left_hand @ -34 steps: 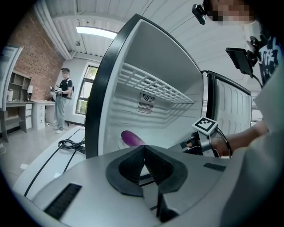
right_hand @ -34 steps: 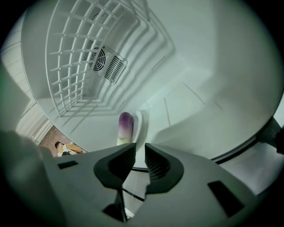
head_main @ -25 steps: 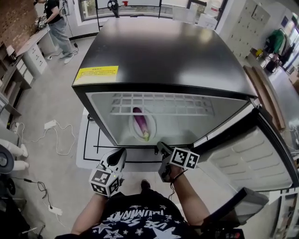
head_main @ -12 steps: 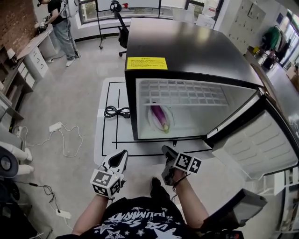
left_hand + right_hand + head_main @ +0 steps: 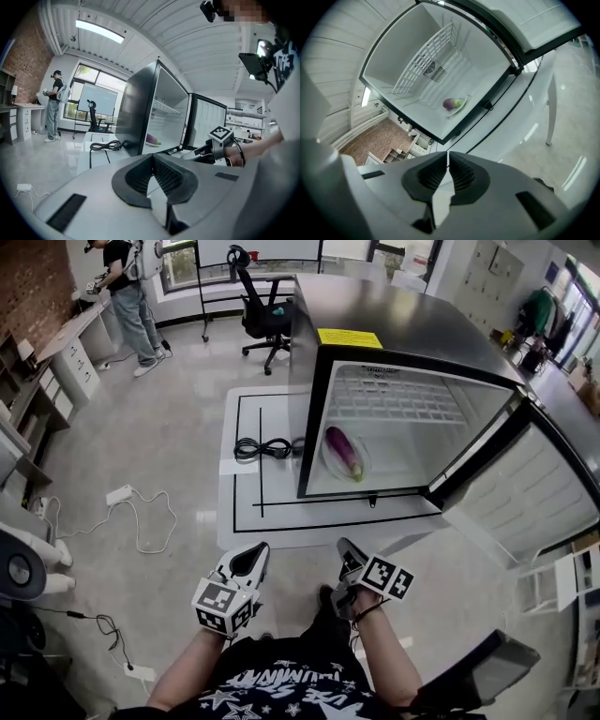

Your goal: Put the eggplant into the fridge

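A purple eggplant (image 5: 343, 451) with a green stem lies on a white plate (image 5: 332, 463) on the floor of the open black fridge (image 5: 394, 324). The eggplant (image 5: 451, 103) also shows small in the right gripper view, and as a purple patch in the left gripper view, eggplant (image 5: 152, 138). My left gripper (image 5: 254, 557) and right gripper (image 5: 348, 547) hang low in the head view, well back from the fridge. Both have their jaws closed with nothing between them.
The fridge door (image 5: 525, 493) stands swung open to the right. A black cable (image 5: 262, 448) lies coiled on the white floor mat (image 5: 246, 512) left of the fridge. An office chair (image 5: 264, 320) and a standing person (image 5: 131, 296) are at the back left.
The view has drawn back from the fridge: it now sits farther off and to the right, with more floor showing. Both grippers stay shut and low.
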Action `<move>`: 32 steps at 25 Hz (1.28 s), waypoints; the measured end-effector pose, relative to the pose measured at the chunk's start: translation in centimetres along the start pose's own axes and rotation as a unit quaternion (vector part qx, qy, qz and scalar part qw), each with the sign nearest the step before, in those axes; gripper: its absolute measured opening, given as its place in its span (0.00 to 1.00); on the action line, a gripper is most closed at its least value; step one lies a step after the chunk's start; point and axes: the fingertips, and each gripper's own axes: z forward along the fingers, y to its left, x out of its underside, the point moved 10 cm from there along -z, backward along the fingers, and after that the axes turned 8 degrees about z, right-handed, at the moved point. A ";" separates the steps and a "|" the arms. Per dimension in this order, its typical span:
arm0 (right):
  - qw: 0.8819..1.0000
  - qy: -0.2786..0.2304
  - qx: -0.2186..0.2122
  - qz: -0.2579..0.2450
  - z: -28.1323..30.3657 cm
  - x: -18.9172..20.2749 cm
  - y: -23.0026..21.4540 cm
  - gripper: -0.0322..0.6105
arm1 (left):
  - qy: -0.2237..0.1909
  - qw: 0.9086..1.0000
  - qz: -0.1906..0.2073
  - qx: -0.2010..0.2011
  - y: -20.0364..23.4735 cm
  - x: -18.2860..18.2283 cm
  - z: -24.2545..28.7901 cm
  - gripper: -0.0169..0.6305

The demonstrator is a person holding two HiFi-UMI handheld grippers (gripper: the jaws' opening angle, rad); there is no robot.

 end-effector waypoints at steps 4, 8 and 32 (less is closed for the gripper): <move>1.000 -0.014 0.006 0.001 -2.3 3.9 0.5 0.08 | 0.002 1.000 0.003 0.018 -0.4 1.2 -3.2 0.04; 0.999 -0.030 0.017 0.008 -4.6 7.3 0.8 0.06 | 0.003 0.999 0.005 0.037 -0.8 2.3 -5.9 0.04; 0.995 -0.082 0.020 0.045 -19.3 14.8 -1.5 0.06 | 0.002 0.991 0.030 0.134 -10.3 2.5 -9.4 0.04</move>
